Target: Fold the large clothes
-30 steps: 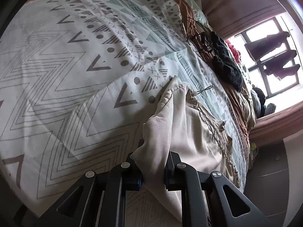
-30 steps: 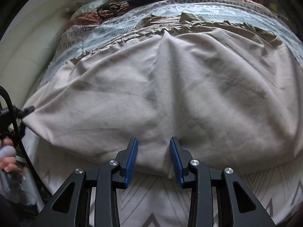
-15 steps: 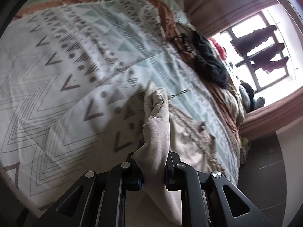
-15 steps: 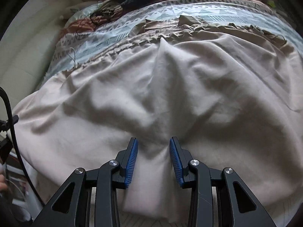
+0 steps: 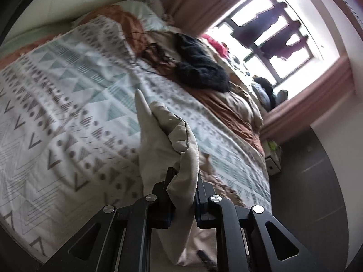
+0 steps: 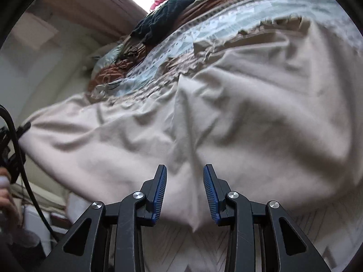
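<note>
A large beige garment [image 6: 249,113] lies spread over the patterned bedspread [image 5: 56,104], its gathered, ruffled end towards the far side. My left gripper [image 5: 183,181] is shut on one corner of it, and the cloth [image 5: 158,140] rises as a folded flap in front of the jaws, lifted clear of the bed. My right gripper [image 6: 185,181] is shut on the near hem, with a ridge of cloth running up from between its blue pads [image 6: 160,190]. In the right wrist view the left gripper's tip [image 6: 23,127] holds the stretched corner at the far left.
A dark knitted garment [image 5: 202,68] and other crumpled clothes lie along the bed's far side near the window [image 5: 272,34]. A box [image 5: 273,158] stands beside the bed on dark flooring [image 5: 306,181]. A cable [image 6: 20,149] and a hand [image 6: 5,197] show at the left edge.
The left gripper has risen with its corner, pulling the beige cloth up off the bedspread. The right gripper has lifted the near hem, and both views have rolled.
</note>
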Demonstrator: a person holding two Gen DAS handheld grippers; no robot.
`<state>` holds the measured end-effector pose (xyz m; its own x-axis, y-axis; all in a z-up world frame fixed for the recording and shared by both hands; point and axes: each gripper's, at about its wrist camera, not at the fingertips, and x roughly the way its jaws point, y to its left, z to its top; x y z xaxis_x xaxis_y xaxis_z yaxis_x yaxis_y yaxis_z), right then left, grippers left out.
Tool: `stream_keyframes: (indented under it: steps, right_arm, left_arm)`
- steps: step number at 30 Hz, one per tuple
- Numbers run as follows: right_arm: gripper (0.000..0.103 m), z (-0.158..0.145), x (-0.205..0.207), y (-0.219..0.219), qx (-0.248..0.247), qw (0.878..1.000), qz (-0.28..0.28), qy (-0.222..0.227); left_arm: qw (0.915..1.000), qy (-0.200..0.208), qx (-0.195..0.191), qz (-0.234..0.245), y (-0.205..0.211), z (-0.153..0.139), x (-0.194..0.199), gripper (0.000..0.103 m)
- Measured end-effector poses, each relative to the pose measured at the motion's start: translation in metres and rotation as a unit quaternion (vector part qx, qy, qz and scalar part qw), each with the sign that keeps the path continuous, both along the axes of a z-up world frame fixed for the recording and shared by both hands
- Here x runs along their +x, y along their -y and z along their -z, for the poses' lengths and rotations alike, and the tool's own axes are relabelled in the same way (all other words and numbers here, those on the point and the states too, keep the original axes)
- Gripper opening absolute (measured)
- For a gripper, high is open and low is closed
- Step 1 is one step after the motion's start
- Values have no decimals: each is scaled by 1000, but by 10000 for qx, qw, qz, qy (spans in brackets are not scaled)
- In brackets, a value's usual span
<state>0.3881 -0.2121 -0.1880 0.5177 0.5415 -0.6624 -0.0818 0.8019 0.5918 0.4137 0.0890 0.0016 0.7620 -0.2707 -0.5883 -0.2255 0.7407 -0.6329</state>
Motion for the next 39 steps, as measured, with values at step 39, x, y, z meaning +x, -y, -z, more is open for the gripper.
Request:
stream_keyframes:
  steps: [39]
  right_arm:
    - [23,-3,-43,230,918,9802,1747,145]
  left_arm:
    - [9804,-485,198,1899,285,-30,132,10]
